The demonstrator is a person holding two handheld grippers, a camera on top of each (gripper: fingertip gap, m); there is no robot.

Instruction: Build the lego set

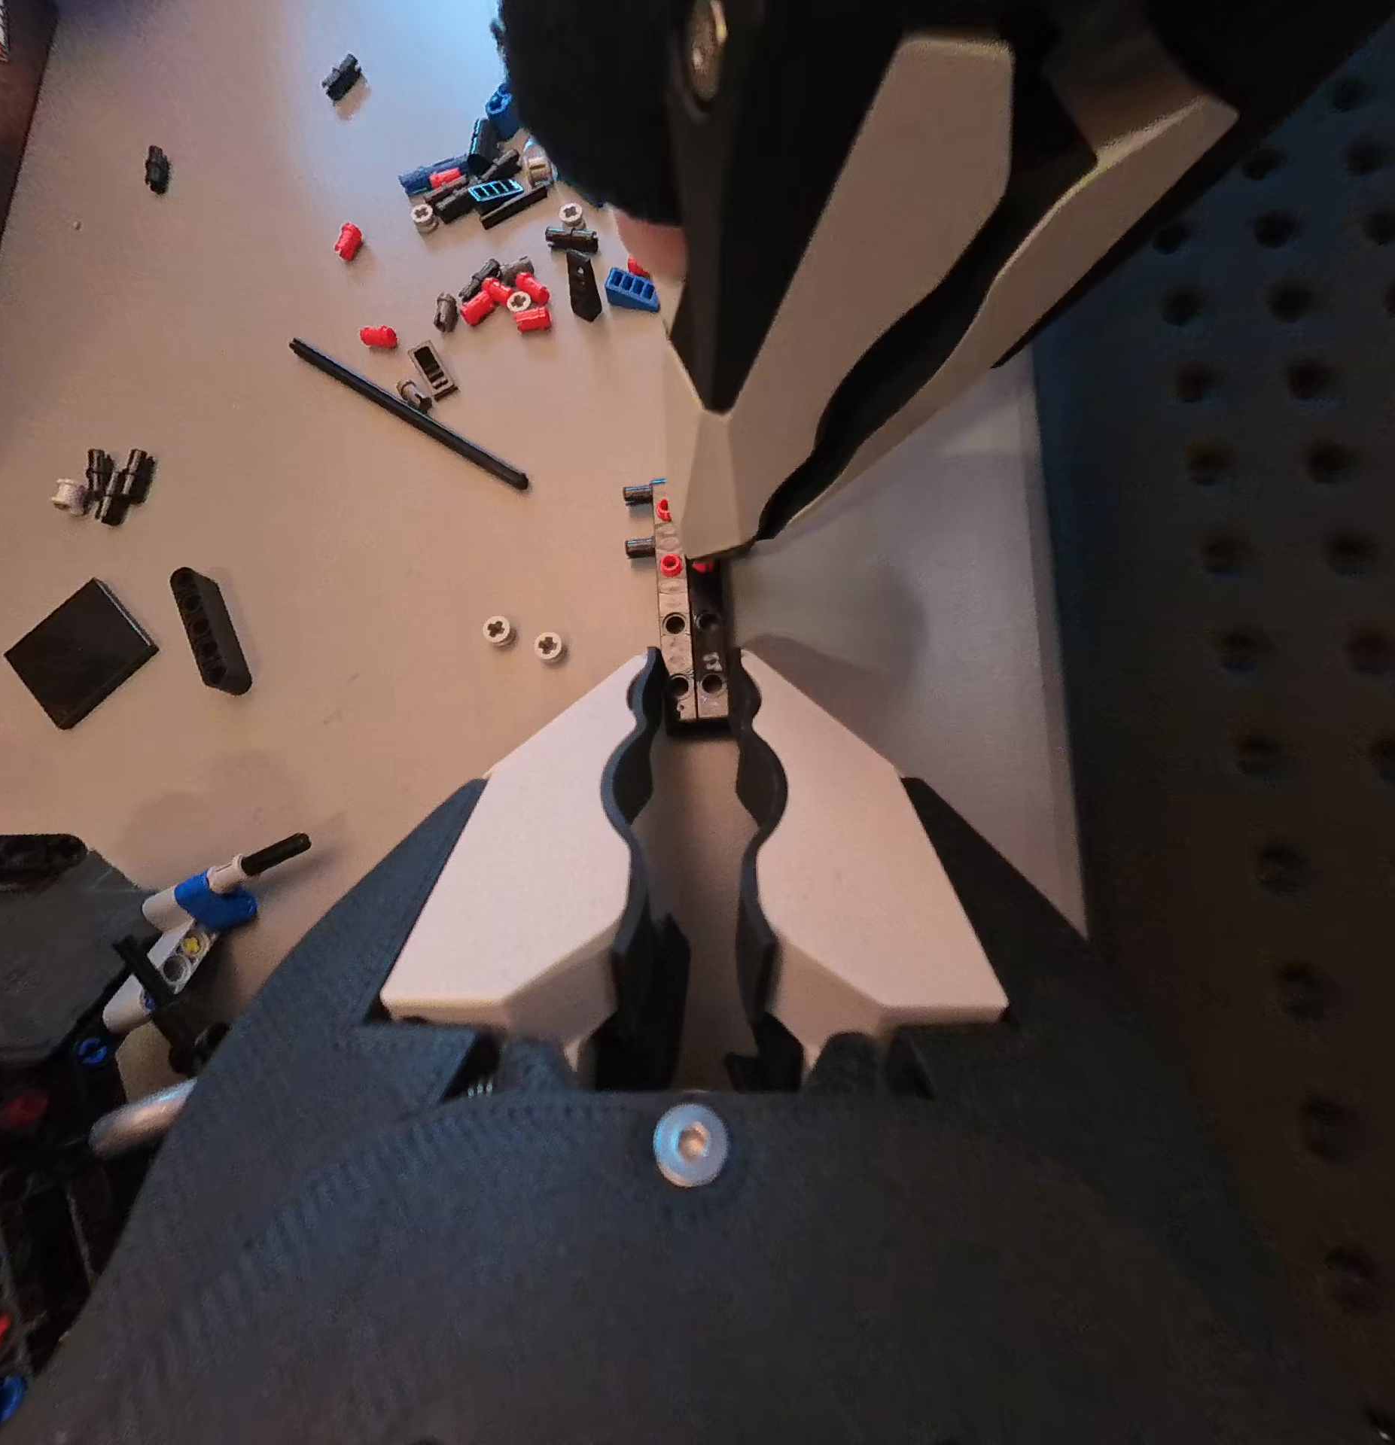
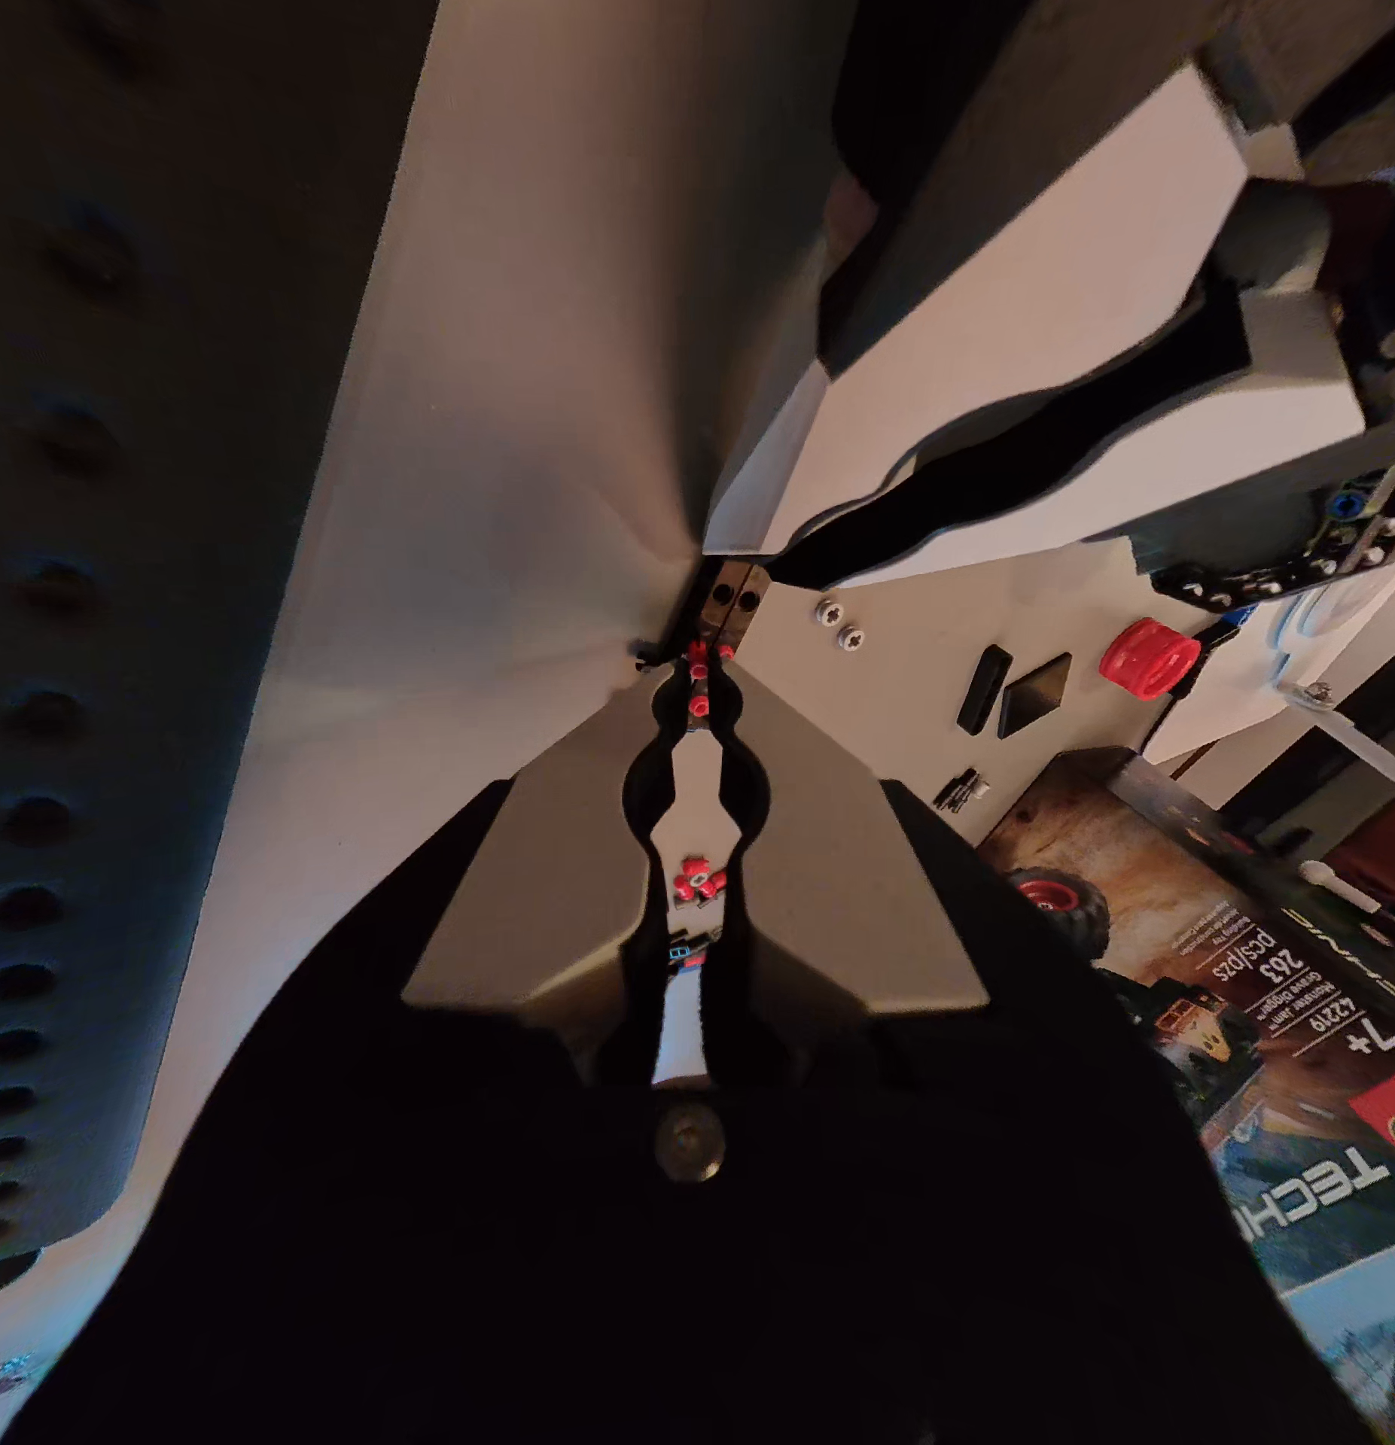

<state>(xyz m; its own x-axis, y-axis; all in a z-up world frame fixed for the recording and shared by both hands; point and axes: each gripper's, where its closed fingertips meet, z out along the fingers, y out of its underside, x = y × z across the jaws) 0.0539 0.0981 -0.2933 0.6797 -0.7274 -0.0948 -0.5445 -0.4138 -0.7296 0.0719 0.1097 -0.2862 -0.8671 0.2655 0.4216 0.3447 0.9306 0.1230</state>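
- Our left claw (image 1: 695,679) is clamped on the near end of the paired black beams (image 1: 692,625).
- Our right claw (image 2: 700,674) pinches their far end, beside the red pins (image 1: 669,564).
- Loose pieces (image 1: 500,293) lie left of both.

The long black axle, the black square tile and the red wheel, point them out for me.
Axle (image 1: 409,413), left wrist view, mid-shaft.
Tile (image 1: 80,653), left wrist view, centre of its top face.
Wheel (image 2: 1148,657), right wrist view, its ribbed side.

Pale tabletop (image 1: 303,766), dark perforated panel (image 1: 1265,704)
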